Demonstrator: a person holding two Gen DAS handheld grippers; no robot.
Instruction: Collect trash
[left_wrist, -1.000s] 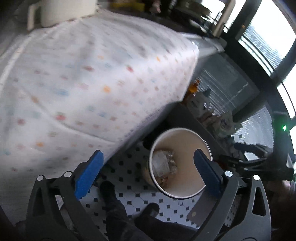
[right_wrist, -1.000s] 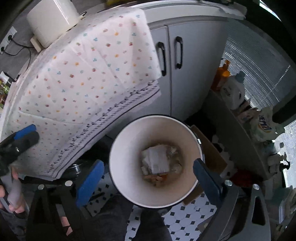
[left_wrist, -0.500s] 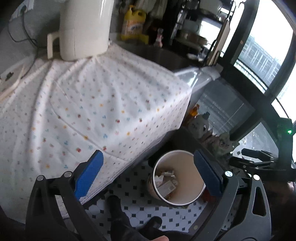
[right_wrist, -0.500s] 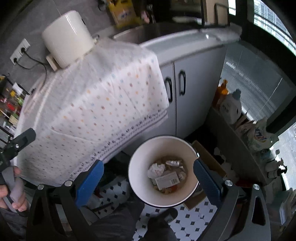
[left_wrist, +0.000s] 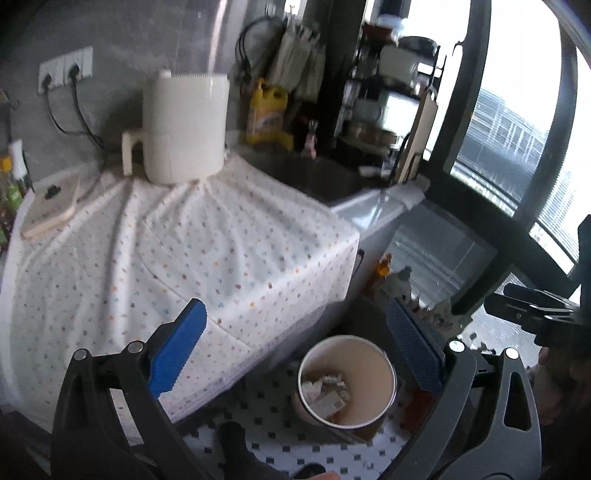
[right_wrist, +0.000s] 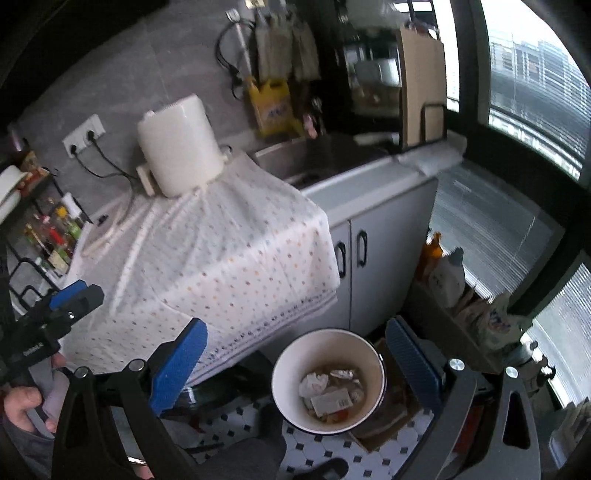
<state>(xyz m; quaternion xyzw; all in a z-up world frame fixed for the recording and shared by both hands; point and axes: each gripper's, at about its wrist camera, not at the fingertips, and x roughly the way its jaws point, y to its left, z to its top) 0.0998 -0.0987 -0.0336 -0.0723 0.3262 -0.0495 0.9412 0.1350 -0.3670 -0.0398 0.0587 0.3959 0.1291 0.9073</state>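
Both grippers hung empty with blue fingers spread wide: the left gripper (left_wrist: 295, 347) and the right gripper (right_wrist: 295, 362). Below and ahead of them, on the tiled floor (right_wrist: 310, 454) beside the cloth-draped counter (right_wrist: 221, 258), stood the white bin (right_wrist: 288, 391), mouth up, nearer the right one. Crumpled paper (right_wrist: 313, 382) and a labelled packet (right_wrist: 330, 398) lay inside; its print was unreadable, as was the yellow bottle (right_wrist: 275, 107) label.

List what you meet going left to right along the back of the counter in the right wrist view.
Wall socket → white appliance → yellow detergent bottle → sink → upright cutting board.
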